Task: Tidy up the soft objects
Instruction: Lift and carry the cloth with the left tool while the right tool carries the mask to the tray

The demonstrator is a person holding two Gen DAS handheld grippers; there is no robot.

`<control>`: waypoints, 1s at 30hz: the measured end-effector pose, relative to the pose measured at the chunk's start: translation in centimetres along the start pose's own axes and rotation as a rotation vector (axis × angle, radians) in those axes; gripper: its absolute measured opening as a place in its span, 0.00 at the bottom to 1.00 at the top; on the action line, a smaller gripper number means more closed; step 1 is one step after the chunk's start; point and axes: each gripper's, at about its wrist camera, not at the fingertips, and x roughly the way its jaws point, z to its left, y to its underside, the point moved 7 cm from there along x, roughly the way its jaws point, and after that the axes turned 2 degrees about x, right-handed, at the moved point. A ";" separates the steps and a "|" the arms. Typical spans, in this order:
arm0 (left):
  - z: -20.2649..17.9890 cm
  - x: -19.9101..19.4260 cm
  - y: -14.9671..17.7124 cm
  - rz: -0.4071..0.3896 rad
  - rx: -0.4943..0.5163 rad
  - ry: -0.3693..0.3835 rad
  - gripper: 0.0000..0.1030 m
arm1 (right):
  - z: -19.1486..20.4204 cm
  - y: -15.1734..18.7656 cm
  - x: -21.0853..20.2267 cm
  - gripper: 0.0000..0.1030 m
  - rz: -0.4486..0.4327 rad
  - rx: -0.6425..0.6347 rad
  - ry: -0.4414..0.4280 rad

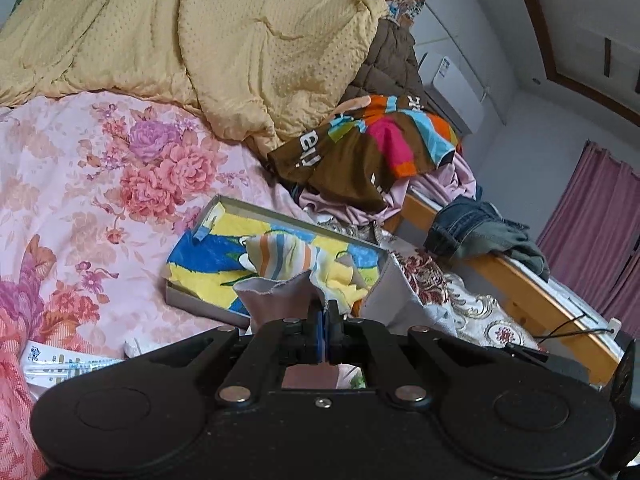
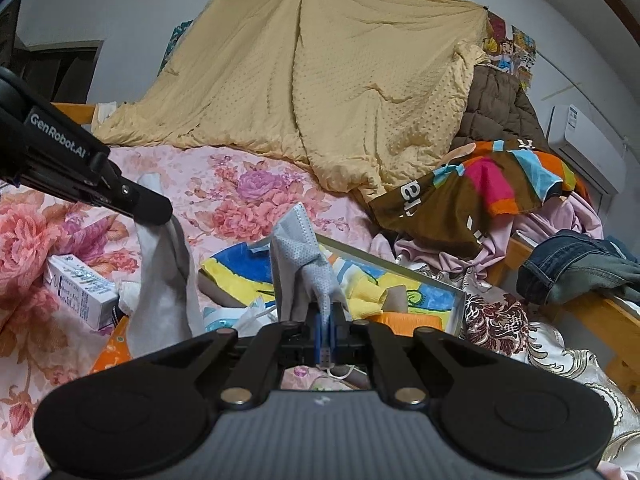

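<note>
Both grippers clenched on grey cloth [image 2: 298,264] over floral bedsheet [image 1: 100,168] w/ yellow quilt [image 1: 224,40] behind.

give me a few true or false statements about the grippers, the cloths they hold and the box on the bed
1. The right gripper is shut on a grey dotted cloth. True.
2. The left gripper is open and holds nothing. False: it is shut on a pale grey cloth.
3. The box holds colourful fabric. True.
4. The yellow quilt lies inside the box. False: it is heaped beyond it on the bed.
</note>
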 end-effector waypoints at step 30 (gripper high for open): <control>0.4 13.1 -12.0 -0.094 0.028 -0.066 0.00 | -7.2 -6.2 11.1 0.05 -0.093 0.400 -0.070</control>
